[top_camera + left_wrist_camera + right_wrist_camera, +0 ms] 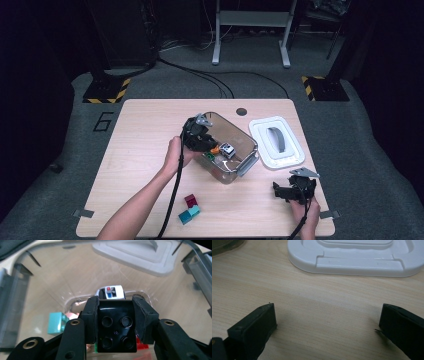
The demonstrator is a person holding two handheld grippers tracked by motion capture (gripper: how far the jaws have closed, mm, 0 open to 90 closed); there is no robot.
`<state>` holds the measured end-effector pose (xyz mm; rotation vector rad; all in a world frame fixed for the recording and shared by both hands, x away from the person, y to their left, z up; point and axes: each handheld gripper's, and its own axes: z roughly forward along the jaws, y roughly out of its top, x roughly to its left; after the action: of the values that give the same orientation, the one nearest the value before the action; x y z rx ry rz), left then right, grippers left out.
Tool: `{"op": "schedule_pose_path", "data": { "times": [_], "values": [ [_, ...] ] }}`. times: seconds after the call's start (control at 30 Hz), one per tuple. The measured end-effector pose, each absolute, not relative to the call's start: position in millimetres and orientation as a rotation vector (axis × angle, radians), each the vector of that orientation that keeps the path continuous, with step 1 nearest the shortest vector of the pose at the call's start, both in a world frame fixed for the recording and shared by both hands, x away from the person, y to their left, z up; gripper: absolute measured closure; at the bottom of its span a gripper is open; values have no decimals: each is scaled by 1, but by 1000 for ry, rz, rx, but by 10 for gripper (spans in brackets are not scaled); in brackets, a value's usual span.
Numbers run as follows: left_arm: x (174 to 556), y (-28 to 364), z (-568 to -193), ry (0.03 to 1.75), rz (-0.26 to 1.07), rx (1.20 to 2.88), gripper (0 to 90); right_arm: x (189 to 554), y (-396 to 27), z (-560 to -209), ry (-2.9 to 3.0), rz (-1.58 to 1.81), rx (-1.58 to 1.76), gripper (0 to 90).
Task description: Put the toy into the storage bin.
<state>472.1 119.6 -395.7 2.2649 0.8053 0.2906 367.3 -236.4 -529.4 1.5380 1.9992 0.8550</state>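
The container (227,150) sits mid-table (150,130), and the left gripper (202,142) dips in over its left end, a block (117,326) clamped between its jaws. Inside, a toy car (227,149) lies just ahead of that block. Right of the container, the lid (276,142) lies flat. The right gripper (292,190) hangs near the front right corner. Loose blocks (189,209) cluster at the front edge.

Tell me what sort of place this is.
Probably a lab or recording studio: a lone wooden table on grey carpet, hazard-striped stand bases, loose floor cables, and dark surroundings.
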Motion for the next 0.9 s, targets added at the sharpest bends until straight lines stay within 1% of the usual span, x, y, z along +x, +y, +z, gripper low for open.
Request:
{"op": "schedule_pose_path", "data": {
  "times": [0.33,0.43,0.47,0.57,0.6,0.63,0.7,0.83,0.9],
  "values": [
    [468,119,-404,827,232,2292,580,367,-237,-529,2006,850,1531,3],
    [466,120,-403,824,221,2295,492,367,-237,-529,2006,850,1530,3],
    [465,120,-403,821,228,2297,492,367,-237,-529,2006,850,1530,3],
    [461,122,-400,820,235,2286,431,367,-237,-529,2002,852,1534,3],
    [460,124,-398,816,242,2279,401,367,-236,-529,1999,855,1538,3],
    [457,128,-395,813,255,2272,350,367,-236,-529,2000,854,1539,3],
    [455,130,-393,816,263,2266,301,367,-237,-529,2005,850,1532,3],
    [444,143,-383,811,297,2249,215,367,-237,-529,2005,850,1532,3],
    [439,148,-380,808,326,2241,194,367,-237,-529,2006,850,1531,3]
  ]
}}
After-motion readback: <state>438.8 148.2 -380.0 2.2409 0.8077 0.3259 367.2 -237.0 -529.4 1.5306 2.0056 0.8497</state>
